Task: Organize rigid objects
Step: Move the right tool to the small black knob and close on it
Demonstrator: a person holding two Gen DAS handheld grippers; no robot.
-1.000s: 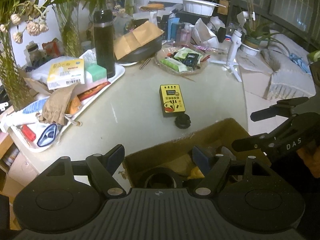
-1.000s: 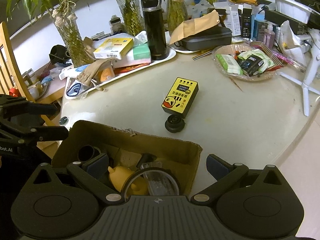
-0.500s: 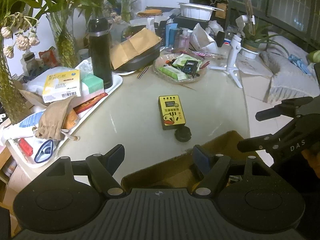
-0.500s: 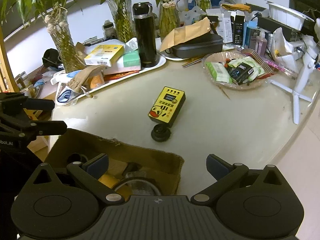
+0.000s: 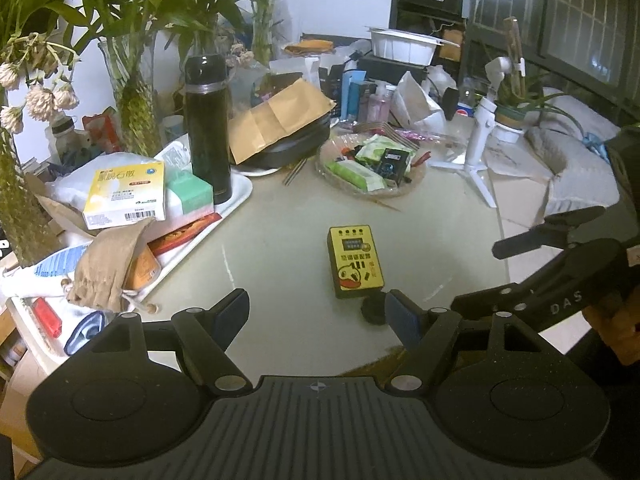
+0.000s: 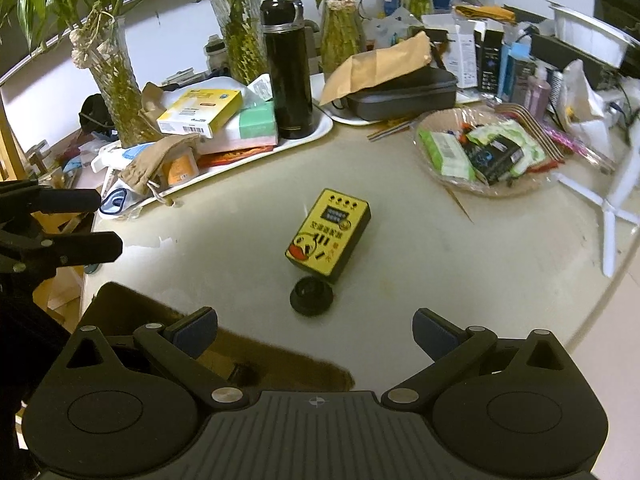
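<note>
A yellow box with a duck print (image 5: 355, 262) (image 6: 328, 233) lies flat in the middle of the round table. A small black round cap (image 5: 373, 309) (image 6: 311, 295) sits just in front of it. My left gripper (image 5: 316, 312) is open and empty above the table, its right pad close beside the cap. My right gripper (image 6: 314, 330) is open and empty too, hovering just short of the cap. A brown cardboard box (image 6: 256, 354) lies under the right gripper at the table's near edge; its contents are mostly hidden.
A white tray (image 5: 236, 200) at the left carries a black flask (image 5: 209, 128), cartons and a cloth pouch. A basket of packets (image 5: 370, 164) stands behind the yellow box. Vases with plants line the back. A white tripod (image 5: 478, 148) stands at the right.
Both grippers have pulled away from over the cardboard box toward the table's middle. The box has slid nearly out of the bottom of both views, and the cap and yellow box look closer.
</note>
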